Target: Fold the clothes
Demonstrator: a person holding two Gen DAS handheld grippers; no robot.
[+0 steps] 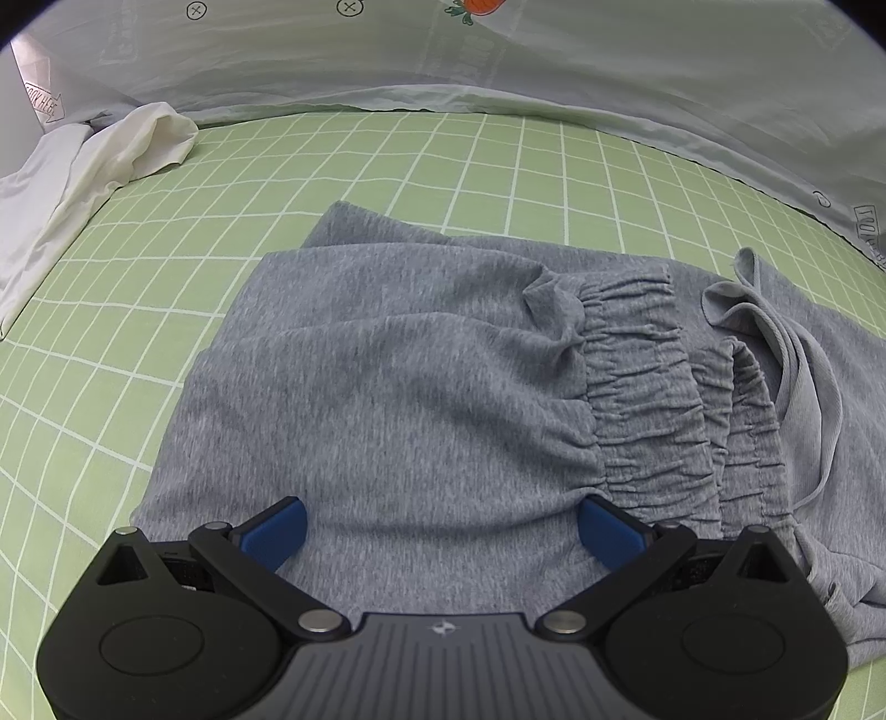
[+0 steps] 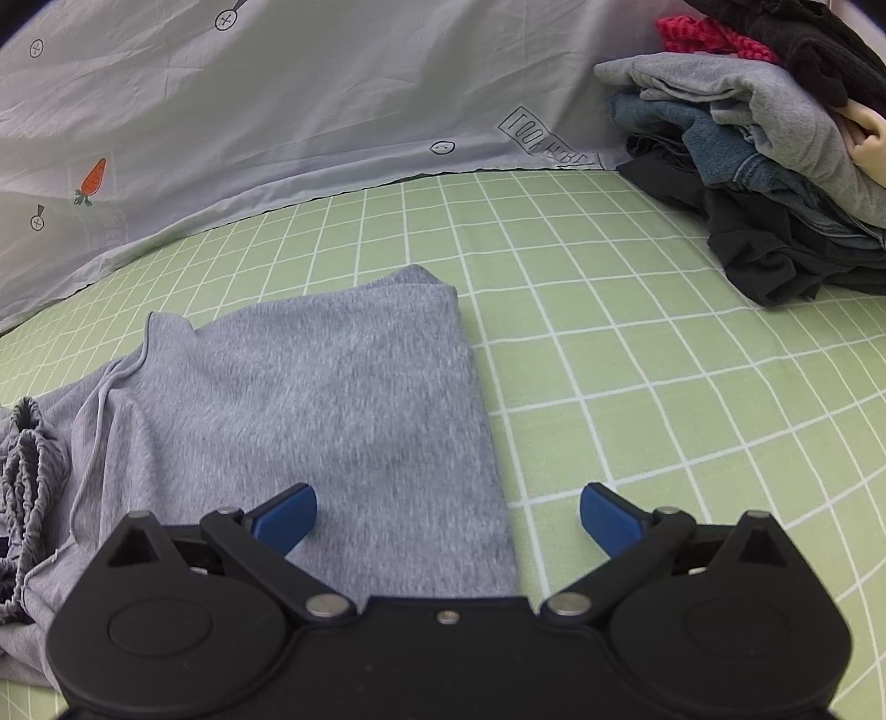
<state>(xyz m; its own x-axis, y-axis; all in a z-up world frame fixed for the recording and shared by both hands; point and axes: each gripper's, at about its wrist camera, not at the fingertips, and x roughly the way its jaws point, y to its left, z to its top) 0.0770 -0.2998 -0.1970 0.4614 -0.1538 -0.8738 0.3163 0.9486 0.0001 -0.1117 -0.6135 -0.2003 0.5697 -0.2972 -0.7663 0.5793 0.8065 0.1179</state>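
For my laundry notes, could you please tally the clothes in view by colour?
Grey: 2, the grey garment being folded and a grey top in the pile.
White: 1.
Blue denim: 1.
Black: 2.
Red: 1.
Total: 7.

We lose grey knit trousers (image 2: 310, 399) past left edge in right wrist view; waistband only partly seen. Gripper body hides garment's near hem in both views. Heap of dark, denim and grey clothes (image 2: 775, 183) at far right corner of green checked bedsheet (image 2: 637, 360) cut by frame. White cloth (image 1: 83, 177) cut at left.
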